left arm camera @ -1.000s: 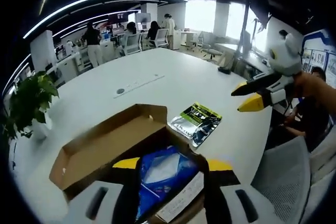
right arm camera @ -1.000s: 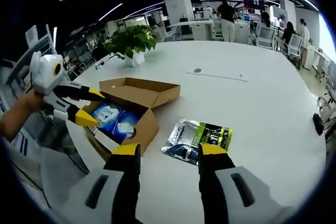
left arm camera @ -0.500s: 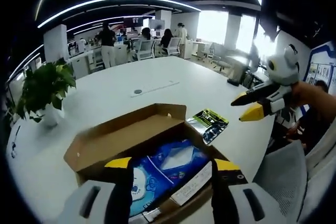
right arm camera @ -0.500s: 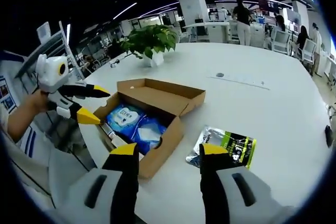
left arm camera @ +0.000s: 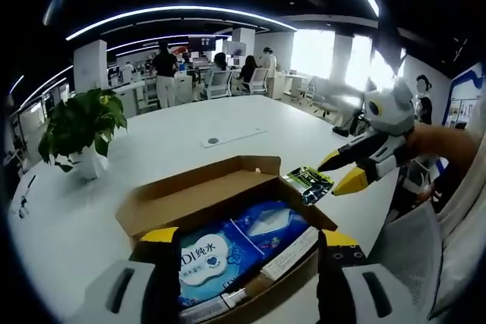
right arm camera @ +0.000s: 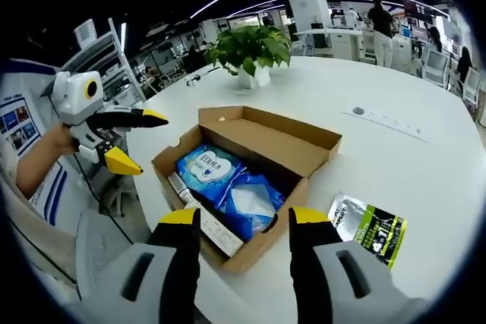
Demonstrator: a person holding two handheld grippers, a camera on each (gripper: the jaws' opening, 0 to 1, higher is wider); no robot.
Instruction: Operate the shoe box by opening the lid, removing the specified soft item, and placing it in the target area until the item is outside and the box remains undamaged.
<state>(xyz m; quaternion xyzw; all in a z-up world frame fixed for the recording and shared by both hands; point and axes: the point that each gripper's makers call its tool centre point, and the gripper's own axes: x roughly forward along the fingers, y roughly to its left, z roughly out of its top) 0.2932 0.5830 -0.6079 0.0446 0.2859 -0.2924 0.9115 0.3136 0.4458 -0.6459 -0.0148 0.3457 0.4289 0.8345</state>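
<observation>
Both grippers are pulling back, jaws spread and empty, so more of the open shoe box (right arm camera: 250, 176) is showing. Blue wipes pack (right arm camera: 228, 187) is sitting inside; I'd be pinching its soft middle, avoiding the cardboard walls.

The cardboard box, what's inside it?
Inside the open cardboard box lie a blue pack of wipes and a long white strip along one wall. Whatever sits beneath the pack is covered.

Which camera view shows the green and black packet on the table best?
The right gripper view: the green and black packet lies whole and near on the white table. In the left gripper view it is small, beyond the shoe box, partly behind the right gripper.
</observation>
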